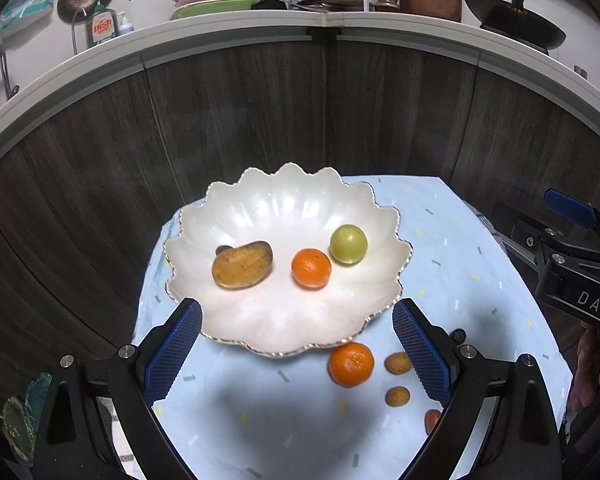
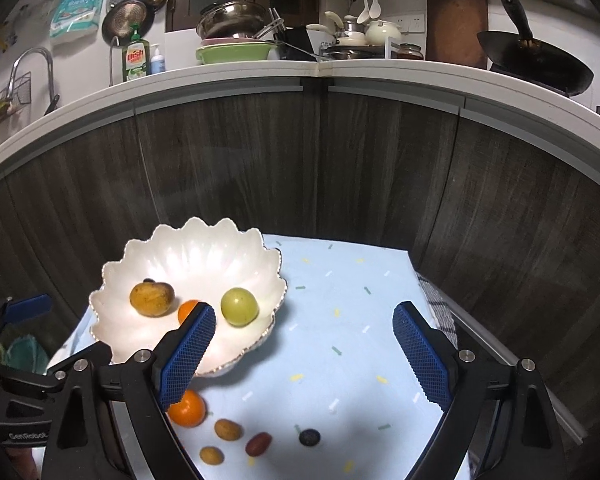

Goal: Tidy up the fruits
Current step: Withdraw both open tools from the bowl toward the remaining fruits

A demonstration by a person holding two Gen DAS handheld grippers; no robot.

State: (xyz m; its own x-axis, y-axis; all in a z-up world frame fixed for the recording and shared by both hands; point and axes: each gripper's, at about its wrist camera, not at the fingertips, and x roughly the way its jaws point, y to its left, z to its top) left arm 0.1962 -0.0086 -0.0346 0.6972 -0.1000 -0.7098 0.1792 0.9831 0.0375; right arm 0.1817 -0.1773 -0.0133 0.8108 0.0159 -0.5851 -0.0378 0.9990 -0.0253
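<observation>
A white scalloped bowl stands on the light-blue cloth. It holds a brown oblong fruit, a small orange, a green round fruit and a dark berry. On the cloth in front lie an orange, two small brown fruits, a red fruit and a dark berry. My left gripper is open and empty at the bowl's near rim. My right gripper is open and empty above the cloth.
Dark wood cabinet fronts rise close behind the table. A kitchen counter above carries pots, dishes and a wok. A checked towel lies at the cloth's right edge. The right gripper's body shows at the left view's right side.
</observation>
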